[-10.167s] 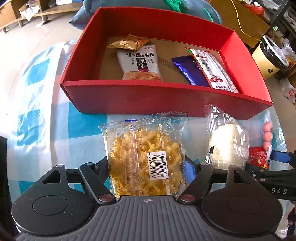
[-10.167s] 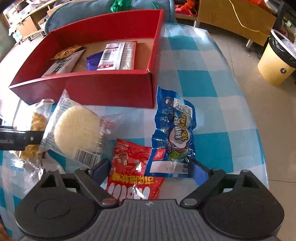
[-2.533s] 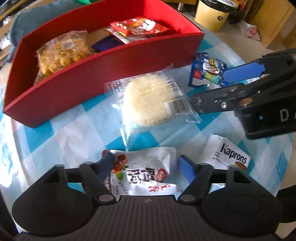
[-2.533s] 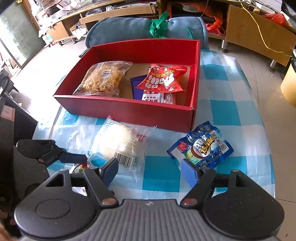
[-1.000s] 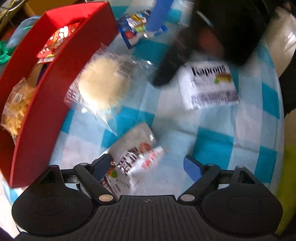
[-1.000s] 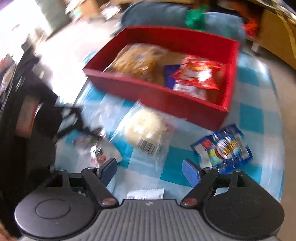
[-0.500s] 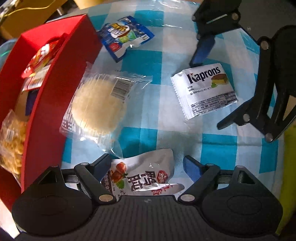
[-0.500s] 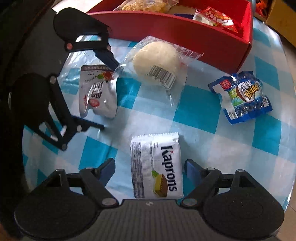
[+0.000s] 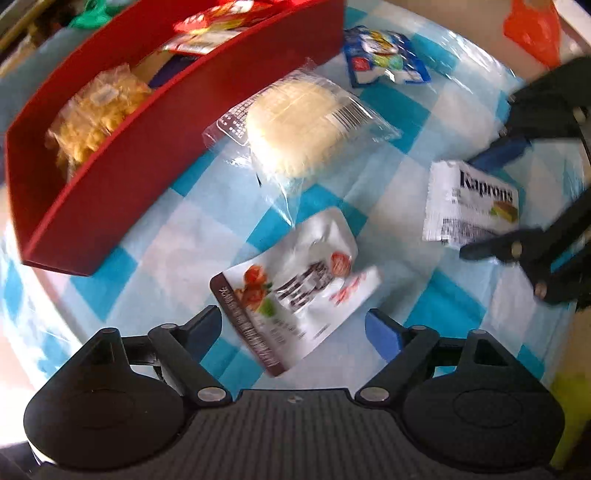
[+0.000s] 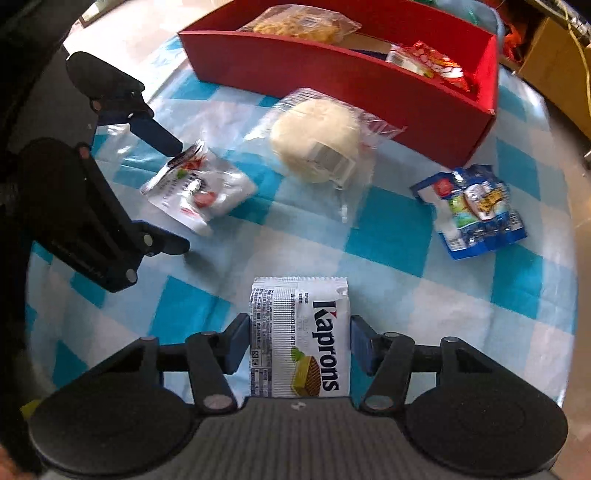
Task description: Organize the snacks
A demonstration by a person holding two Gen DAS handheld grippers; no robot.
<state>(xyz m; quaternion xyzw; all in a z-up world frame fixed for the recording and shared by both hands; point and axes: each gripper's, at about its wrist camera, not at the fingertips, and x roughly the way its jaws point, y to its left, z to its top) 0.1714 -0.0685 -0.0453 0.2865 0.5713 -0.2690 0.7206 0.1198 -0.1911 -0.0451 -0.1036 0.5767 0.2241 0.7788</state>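
A red box (image 9: 155,147) (image 10: 369,92) holds a waffle pack (image 9: 92,110) and a red snack bag (image 10: 439,68). On the checked cloth lie a white silver pouch (image 9: 295,284) (image 10: 199,188), a round white cake in clear wrap (image 9: 295,125) (image 10: 317,136), a blue bag (image 9: 384,55) (image 10: 476,210) and a white Kaprons wafer pack (image 9: 469,203) (image 10: 299,339). My left gripper (image 9: 291,330) is open, just short of the pouch. My right gripper (image 10: 297,343) has its pads against both sides of the Kaprons pack.
The blue-and-white checked cloth (image 10: 388,236) covers a round table whose edge curves close on the right. An orange bag (image 9: 532,29) lies beyond the table. A wooden cabinet (image 10: 554,55) stands behind the box.
My right gripper has closed in on the Kaprons pack, jaws now against its sides. My left gripper has swung and drawn back a little; the pouch lies further ahead of its open jaws.
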